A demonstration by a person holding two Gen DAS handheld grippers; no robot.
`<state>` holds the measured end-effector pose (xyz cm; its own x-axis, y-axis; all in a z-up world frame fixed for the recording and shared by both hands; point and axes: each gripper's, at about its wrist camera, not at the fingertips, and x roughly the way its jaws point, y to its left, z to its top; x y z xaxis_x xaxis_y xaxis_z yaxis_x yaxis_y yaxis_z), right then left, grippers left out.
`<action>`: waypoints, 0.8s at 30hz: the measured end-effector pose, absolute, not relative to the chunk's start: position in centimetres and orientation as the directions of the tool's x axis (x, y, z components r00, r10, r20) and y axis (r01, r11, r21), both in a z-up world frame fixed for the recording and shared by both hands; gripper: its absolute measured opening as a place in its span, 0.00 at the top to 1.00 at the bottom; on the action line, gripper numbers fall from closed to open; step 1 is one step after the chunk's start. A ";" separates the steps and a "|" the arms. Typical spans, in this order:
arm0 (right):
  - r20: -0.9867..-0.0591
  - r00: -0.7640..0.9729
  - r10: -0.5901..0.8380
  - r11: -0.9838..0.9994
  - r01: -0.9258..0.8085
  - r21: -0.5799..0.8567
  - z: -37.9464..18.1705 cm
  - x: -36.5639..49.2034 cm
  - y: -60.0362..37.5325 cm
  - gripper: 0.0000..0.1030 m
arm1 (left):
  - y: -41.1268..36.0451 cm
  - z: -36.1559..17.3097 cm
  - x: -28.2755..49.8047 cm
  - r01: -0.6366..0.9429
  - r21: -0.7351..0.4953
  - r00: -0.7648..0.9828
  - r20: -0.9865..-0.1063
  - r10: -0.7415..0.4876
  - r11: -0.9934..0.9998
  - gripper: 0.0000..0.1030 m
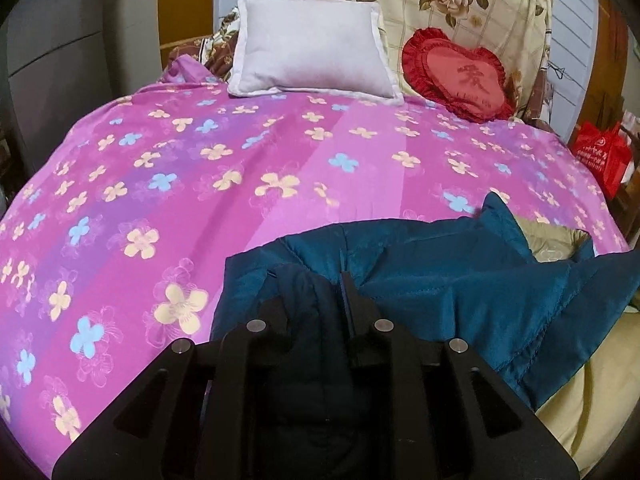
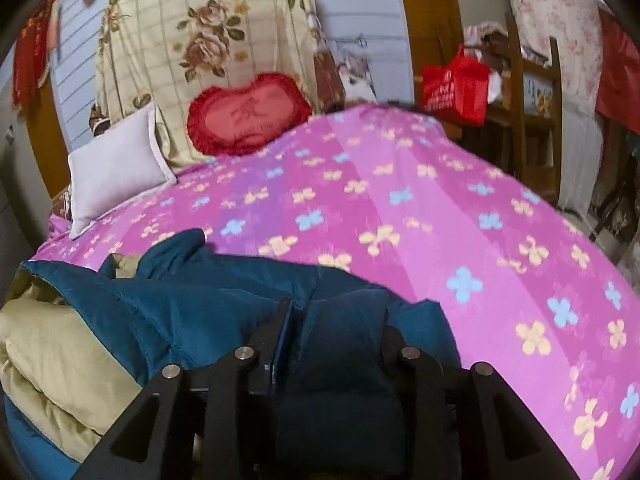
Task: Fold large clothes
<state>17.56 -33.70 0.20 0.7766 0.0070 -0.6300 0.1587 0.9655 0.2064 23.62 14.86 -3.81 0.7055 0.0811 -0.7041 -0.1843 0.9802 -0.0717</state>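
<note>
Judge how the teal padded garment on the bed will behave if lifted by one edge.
The teal garment looks quilted and puffy, so it is probably light for its bulk. It lies in soft folds, its tan lining spilling out, so it would likely sag and unfold rather than keep shape. Its sheen hints it may slip on the pink bedspread.

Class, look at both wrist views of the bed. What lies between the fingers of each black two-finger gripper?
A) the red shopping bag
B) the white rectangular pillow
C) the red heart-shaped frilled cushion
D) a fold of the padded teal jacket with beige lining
D: a dark fold of the padded teal jacket sits between the fingers of the left gripper and of the right gripper; the pillow, cushion and bag lie far off.
</note>
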 end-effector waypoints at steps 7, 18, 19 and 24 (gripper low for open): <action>-0.492 0.810 0.320 0.772 0.078 0.631 1.3 14.1 -37.6 0.10 | 18.9 0.3 22.2 -0.187 -0.292 0.709 -0.701 -0.077 0.938 0.43; -0.524 0.817 0.241 0.951 -0.090 0.297 4.9 7.9 -33.5 0.10 | 18.3 1.0 12.8 -0.113 -0.205 0.755 -0.654 -0.050 0.972 0.27; -0.539 0.809 0.235 0.956 -0.091 0.279 4.7 7.8 -33.3 0.10 | 17.8 0.5 12.2 -0.110 -0.194 0.751 -0.659 -0.046 0.975 0.27; -0.612 0.762 0.210 0.965 -0.059 0.257 3.4 8.4 -33.4 0.10 | 13.8 -2.4 10.3 -0.067 -0.127 0.721 -0.692 -0.040 0.990 0.27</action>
<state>8.35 -33.44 3.40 0.7622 0.2098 -0.6124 -0.0587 0.9645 0.2573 10.25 13.79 -2.40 0.7209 -0.0401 -0.6918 -0.0666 0.9897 -0.1268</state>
